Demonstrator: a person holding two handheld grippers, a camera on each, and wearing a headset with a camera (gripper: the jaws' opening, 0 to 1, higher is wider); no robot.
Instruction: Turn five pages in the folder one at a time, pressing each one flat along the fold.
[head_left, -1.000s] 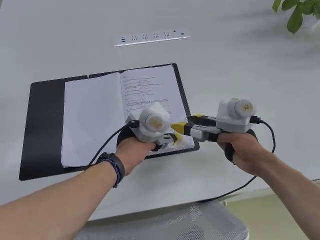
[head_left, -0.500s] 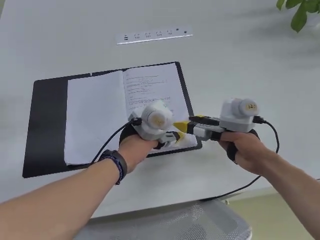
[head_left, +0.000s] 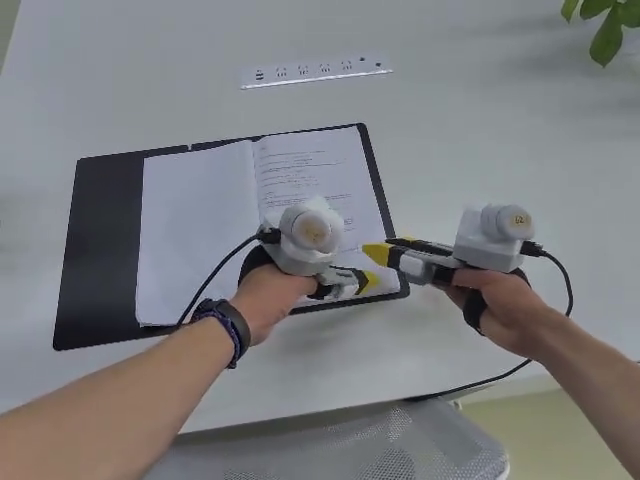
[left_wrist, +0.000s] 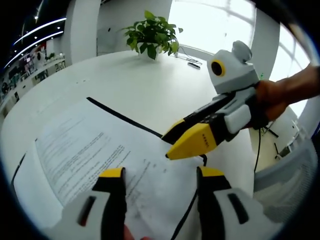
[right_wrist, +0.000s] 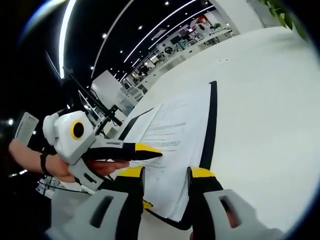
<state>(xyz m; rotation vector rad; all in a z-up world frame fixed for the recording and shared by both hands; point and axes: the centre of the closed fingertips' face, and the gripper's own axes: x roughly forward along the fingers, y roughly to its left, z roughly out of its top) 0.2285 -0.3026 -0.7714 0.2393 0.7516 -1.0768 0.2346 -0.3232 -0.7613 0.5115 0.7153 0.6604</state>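
A black folder (head_left: 100, 250) lies open on the white table, with a blank sheet (head_left: 195, 230) on its left and a printed page (head_left: 310, 180) on its right. My left gripper (head_left: 362, 282) hovers over the printed page's lower right corner, its jaws apart with nothing between them. My right gripper (head_left: 375, 253) points in from the right at the same corner, open, just above the left one's tips. In the left gripper view the left gripper (left_wrist: 160, 175) frames the printed page (left_wrist: 85, 150), and the right gripper (left_wrist: 187, 142) reaches in. In the right gripper view the right gripper (right_wrist: 166, 174) straddles the page edge (right_wrist: 180, 125).
A white power strip (head_left: 315, 72) lies behind the folder. A green plant (head_left: 600, 25) stands at the table's far right corner. The table's front edge runs just below my hands, with a grey chair (head_left: 340, 450) beneath it.
The whole view has shifted a little. Both grippers stay at the folder's lower right corner, and the right one has eased slightly to the right. No page has lifted.
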